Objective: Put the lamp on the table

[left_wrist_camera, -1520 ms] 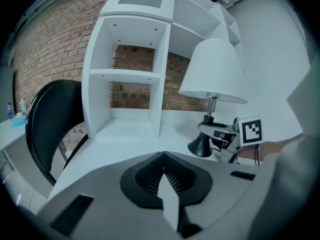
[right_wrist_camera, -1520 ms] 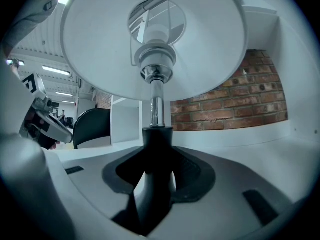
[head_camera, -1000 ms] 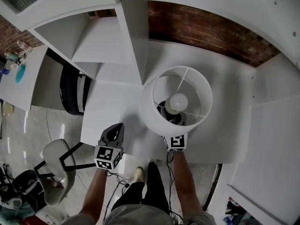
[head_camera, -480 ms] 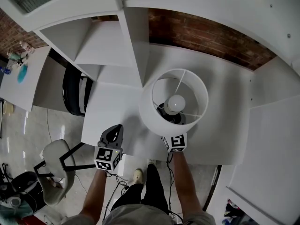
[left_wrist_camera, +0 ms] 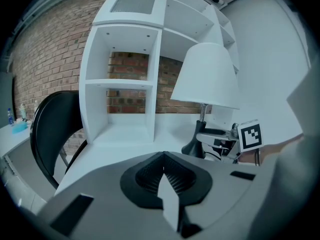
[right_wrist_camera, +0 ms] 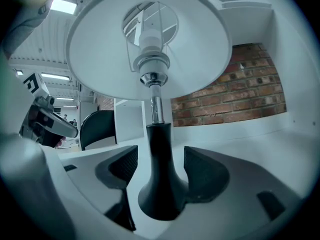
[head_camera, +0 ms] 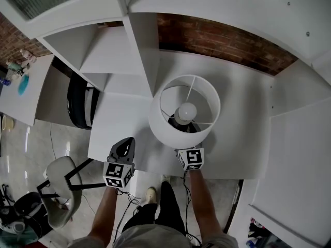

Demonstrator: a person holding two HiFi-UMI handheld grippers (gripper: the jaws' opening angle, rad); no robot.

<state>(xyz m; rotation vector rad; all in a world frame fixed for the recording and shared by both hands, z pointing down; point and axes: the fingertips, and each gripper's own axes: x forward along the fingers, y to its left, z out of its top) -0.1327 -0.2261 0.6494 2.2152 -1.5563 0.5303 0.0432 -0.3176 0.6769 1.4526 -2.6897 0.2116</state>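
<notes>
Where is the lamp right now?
In the head view the lamp stands near the middle of the white table, in front of the brick wall. Its black base sits between the opening jaws of the right gripper.

The big lamp (head_camera: 185, 111) stands near the front of the table (head_camera: 243, 138). White shelves (head_camera: 139, 50) block the left. Room lies open on its right.

Lamp base (right_wrist_camera: 159, 196) mostly under shade (head_camera: 164, 133) from above, black chair (head_camera: 77, 99) partly behind shelving (head_camera: 111, 50), countertop items (head_camera: 23, 83) too small to identify
</notes>
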